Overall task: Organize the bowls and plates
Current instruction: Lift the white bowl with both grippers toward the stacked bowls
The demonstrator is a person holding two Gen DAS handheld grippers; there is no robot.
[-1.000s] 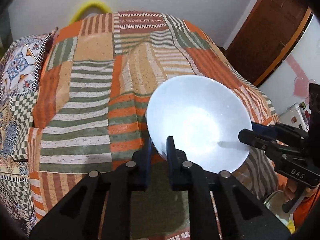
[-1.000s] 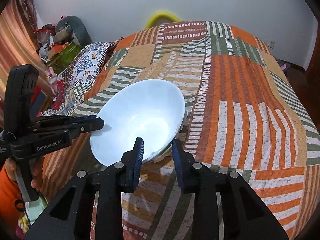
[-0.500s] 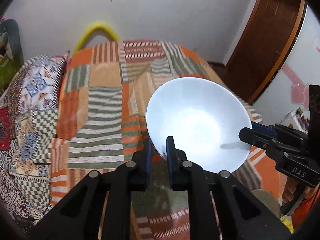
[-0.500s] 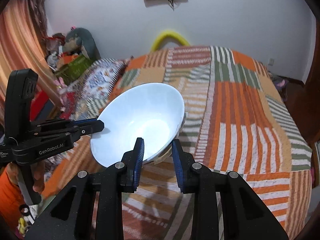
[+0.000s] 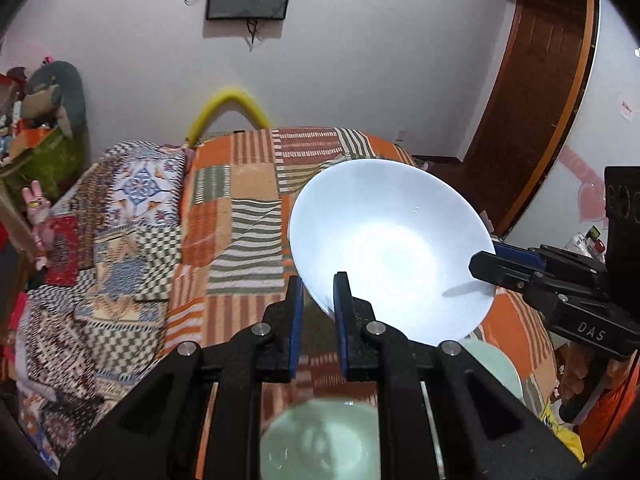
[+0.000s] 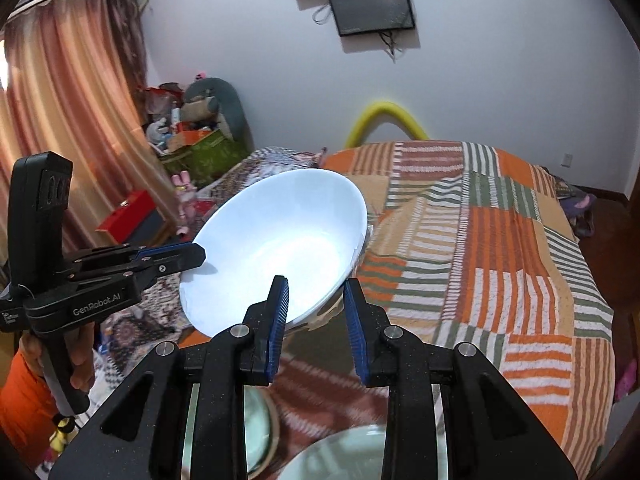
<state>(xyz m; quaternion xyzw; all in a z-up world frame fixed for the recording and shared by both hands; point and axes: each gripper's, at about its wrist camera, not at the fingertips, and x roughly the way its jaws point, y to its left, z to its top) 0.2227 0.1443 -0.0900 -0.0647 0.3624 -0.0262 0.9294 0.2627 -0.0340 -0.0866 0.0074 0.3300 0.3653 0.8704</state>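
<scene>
A large white bowl hangs tilted in the air above the bed, held by both grippers at opposite sides of its rim. My left gripper is shut on the near rim in the left wrist view; its tip shows on the bowl's left edge in the right wrist view. My right gripper is shut on the bowl's near rim and shows at the right in the left wrist view. A thin clear edge peeks from under the bowl; I cannot tell what it is.
Pale green bowls lie blurred below the grippers, and glassy dishes show under the right one. The bed carries an orange striped patchwork cover. A hand holds the left gripper's handle. A wooden door stands at the right.
Both grippers have risen together with the white bowl still in their grip. The bed has dropped lower in view, the wall screen has appeared, and the green bowls below have come into sight.
</scene>
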